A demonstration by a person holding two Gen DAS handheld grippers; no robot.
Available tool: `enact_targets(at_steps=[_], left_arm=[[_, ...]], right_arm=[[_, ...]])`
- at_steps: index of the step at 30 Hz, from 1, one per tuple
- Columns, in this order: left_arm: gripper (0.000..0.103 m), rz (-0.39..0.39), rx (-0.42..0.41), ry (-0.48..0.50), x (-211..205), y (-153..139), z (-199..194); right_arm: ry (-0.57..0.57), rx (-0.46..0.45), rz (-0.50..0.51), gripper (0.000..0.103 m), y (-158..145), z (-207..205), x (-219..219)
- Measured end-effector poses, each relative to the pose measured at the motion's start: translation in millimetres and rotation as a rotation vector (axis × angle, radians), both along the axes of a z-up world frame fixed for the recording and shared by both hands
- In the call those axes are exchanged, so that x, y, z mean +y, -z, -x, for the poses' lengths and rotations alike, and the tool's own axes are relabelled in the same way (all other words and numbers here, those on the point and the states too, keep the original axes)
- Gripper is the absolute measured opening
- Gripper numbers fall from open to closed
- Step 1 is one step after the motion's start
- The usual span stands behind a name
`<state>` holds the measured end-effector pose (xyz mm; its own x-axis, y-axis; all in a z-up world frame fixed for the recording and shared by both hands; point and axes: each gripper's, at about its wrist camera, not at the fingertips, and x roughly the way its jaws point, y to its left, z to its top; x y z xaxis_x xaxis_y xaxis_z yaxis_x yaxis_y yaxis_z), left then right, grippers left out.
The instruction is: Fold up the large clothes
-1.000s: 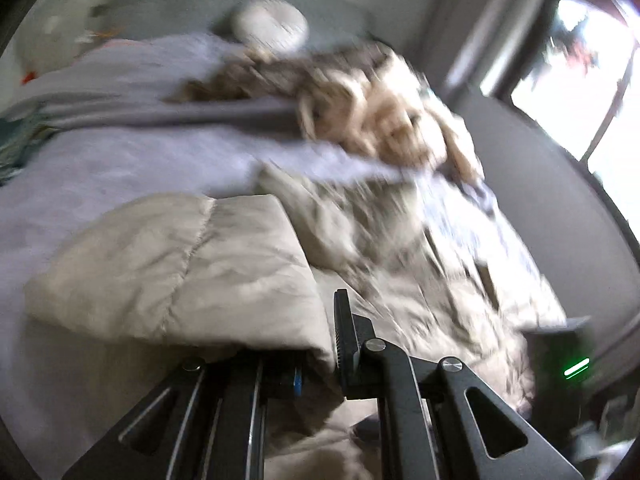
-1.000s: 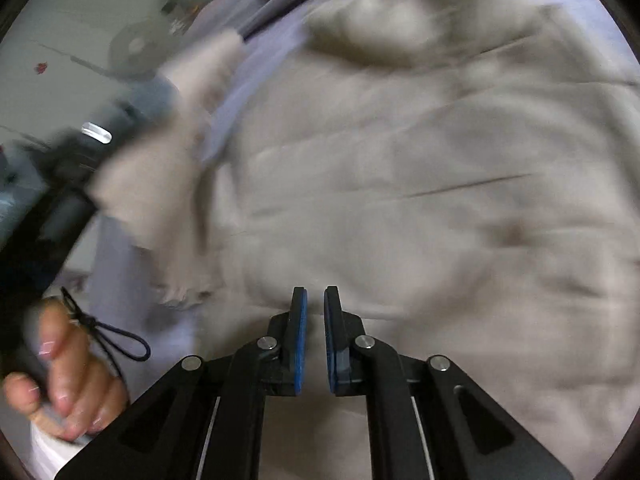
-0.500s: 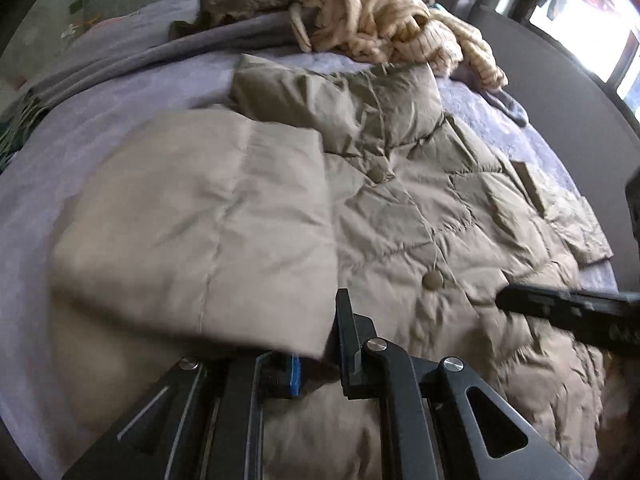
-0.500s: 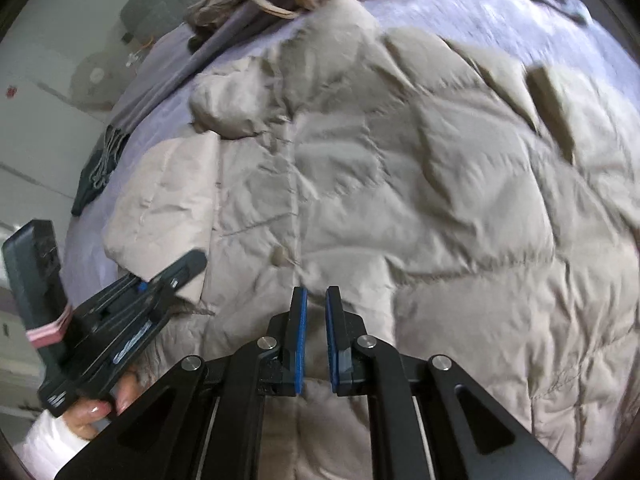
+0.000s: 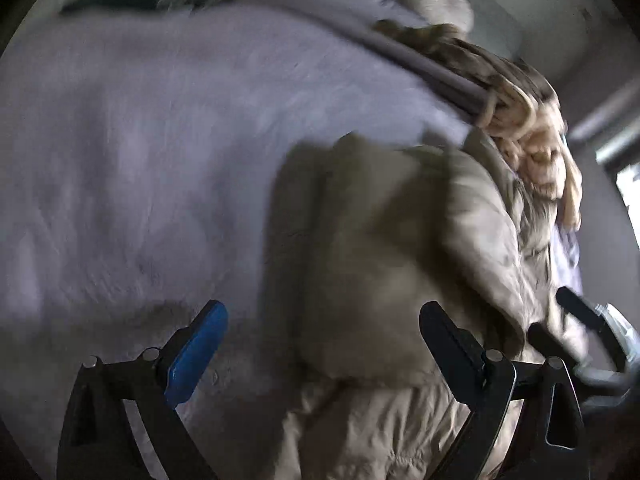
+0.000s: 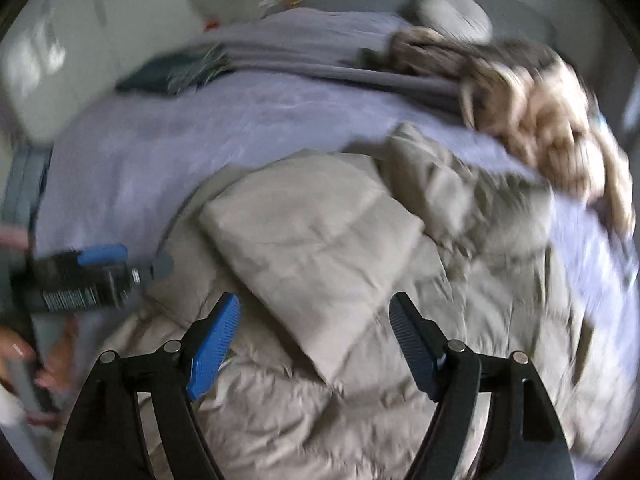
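A beige quilted puffer jacket (image 6: pixel 460 312) lies spread on a lavender bedspread (image 6: pixel 192 136). Its sleeve (image 6: pixel 316 248) is folded across the jacket's front. My right gripper (image 6: pixel 316 340) is open and empty, just above the folded sleeve's cuff end. My left gripper (image 5: pixel 324 344) is open and empty at the jacket's (image 5: pixel 400 248) left edge, over the bedspread (image 5: pixel 140 160). The left gripper also shows in the right wrist view (image 6: pixel 120 264) at the far left, held by a hand. Both views are blurred by motion.
A heap of cream and brown knitted clothes (image 6: pixel 540 120) lies at the far right of the bed, also in the left wrist view (image 5: pixel 532 148). A grey folded blanket (image 6: pixel 320 60), a dark green scarf (image 6: pixel 168 76) and a round pillow (image 6: pixel 452 12) lie at the back.
Both grippers have opened wide; the left one has let go of the sleeve, which now lies folded over the jacket. Both cameras have swung back to look along the bed.
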<state>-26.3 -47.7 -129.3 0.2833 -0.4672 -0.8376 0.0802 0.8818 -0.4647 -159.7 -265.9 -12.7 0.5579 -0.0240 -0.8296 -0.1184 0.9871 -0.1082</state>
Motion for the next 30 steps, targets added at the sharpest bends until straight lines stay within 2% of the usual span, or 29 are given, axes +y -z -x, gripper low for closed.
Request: enact_targets(at_steps=[1, 4, 6, 8, 10, 11, 14, 15, 16, 17, 18, 19, 20, 22, 24, 27, 28, 30], left_arm=[[0.092, 0.025, 0.031, -0.008, 4, 10, -8], [0.091, 0.037, 0.047, -0.01, 3, 18, -26], [0.091, 0.052, 0.032, -0.002, 0, 14, -41], [0.091, 0.067, 0.024, 0.012, -2, 11, -56], [0.091, 0.074, 0.026, 0.031, -9, 9, -68], [0.091, 0.079, 0.032, 0.038, -12, 9, -76], [0.091, 0.093, 0.046, 0.057, -20, 11, -86], [0.091, 0.096, 0.051, 0.061, -25, 13, -90], [0.089, 0.108, 0.055, 0.062, -27, 14, -96], [0.057, 0.121, 0.052, 0.065, -31, 12, -94], [0.037, 0.153, 0.061, 0.086, -34, 10, -97], [0.023, 0.17, 0.063, 0.099, -38, 5, -96], [0.018, 0.148, 0.024, 0.109, -41, -5, -90], [0.017, 0.069, -0.077, 0.178, -53, -25, -84], [0.017, -0.029, -0.153, 0.24, -71, -34, -83], [0.018, -0.11, -0.153, 0.276, -83, -18, -88], [0.023, -0.135, -0.159, 0.276, -81, -11, -89], [0.046, -0.189, -0.17, 0.238, -75, -4, -92]], right_arm=[[-0.017, -0.003, 0.072, 0.08, 8, -6, 13], [-0.048, 0.0, 0.228, 0.08, 33, -25, 31], [-0.033, -0.016, 0.276, 0.08, 35, -33, 27], [0.047, -0.052, 0.258, 0.08, 27, -38, 5], [0.181, -0.075, 0.163, 0.08, 15, -38, -34], [0.258, -0.081, 0.08, 0.08, 10, -35, -59], [0.439, -0.089, -0.184, 0.08, 7, -20, -123], [0.514, -0.086, -0.327, 0.08, 12, -12, -152], [0.557, -0.077, -0.42, 0.08, 17, -7, -169], [0.599, -0.059, -0.511, 0.072, 24, -3, -184], [0.642, -0.035, -0.604, 0.057, 34, 1, -199], [0.672, -0.001, -0.696, 0.008, 45, 2, -213], [0.692, 0.028, -0.742, 0.004, 53, 2, -222], [0.729, 0.012, -0.816, 0.004, 59, 11, -236], [0.729, -0.01, -0.812, 0.004, 57, 23, -237], [0.744, 0.014, -0.768, 0.004, 72, 34, -240], [0.747, 0.027, -0.767, 0.004, 81, 34, -242], [0.726, 0.026, -0.785, 0.004, 94, 26, -249]])
